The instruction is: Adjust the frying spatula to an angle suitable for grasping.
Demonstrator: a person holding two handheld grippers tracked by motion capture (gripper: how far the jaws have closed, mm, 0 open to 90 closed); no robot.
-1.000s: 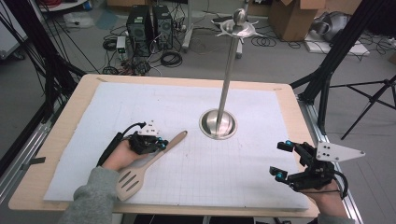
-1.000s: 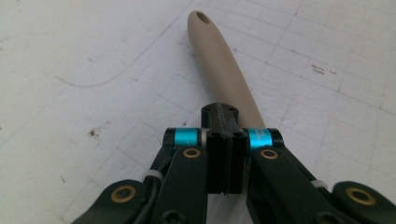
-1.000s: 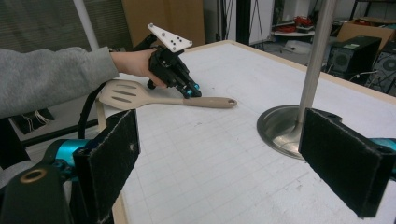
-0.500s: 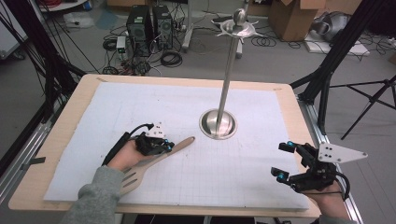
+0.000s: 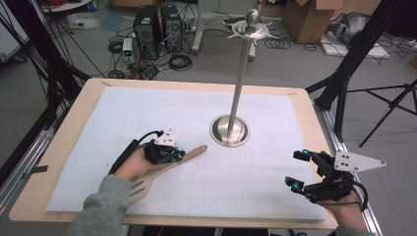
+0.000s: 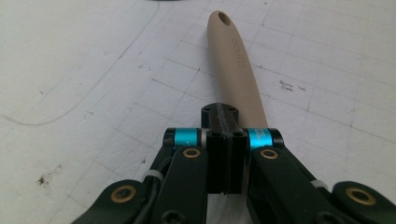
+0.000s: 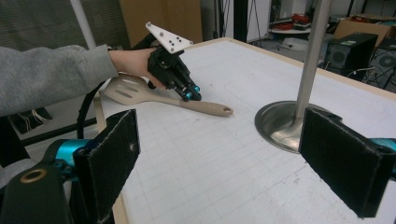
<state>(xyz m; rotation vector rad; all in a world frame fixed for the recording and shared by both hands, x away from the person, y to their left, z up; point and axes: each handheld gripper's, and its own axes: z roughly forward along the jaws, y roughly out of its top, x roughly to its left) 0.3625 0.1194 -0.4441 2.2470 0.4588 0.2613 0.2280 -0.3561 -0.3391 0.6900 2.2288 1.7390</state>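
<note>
Nearest the person, at the counter's (image 5: pixel 59 147) right front edge, the right tongs (image 5: pixel 301 170) hover with jaws spread wide — nothing between them. Across on the left, the left tongs (image 5: pixel 178 156) are pressed together on the handle of the beige slotted spatula (image 5: pixel 152 176), which lies on the white gridded mat (image 5: pixel 246 172), head toward the front edge — handle tip pointing at the metal stand (image 5: pixel 229 130), whose round base sits farther back near the middle
</note>
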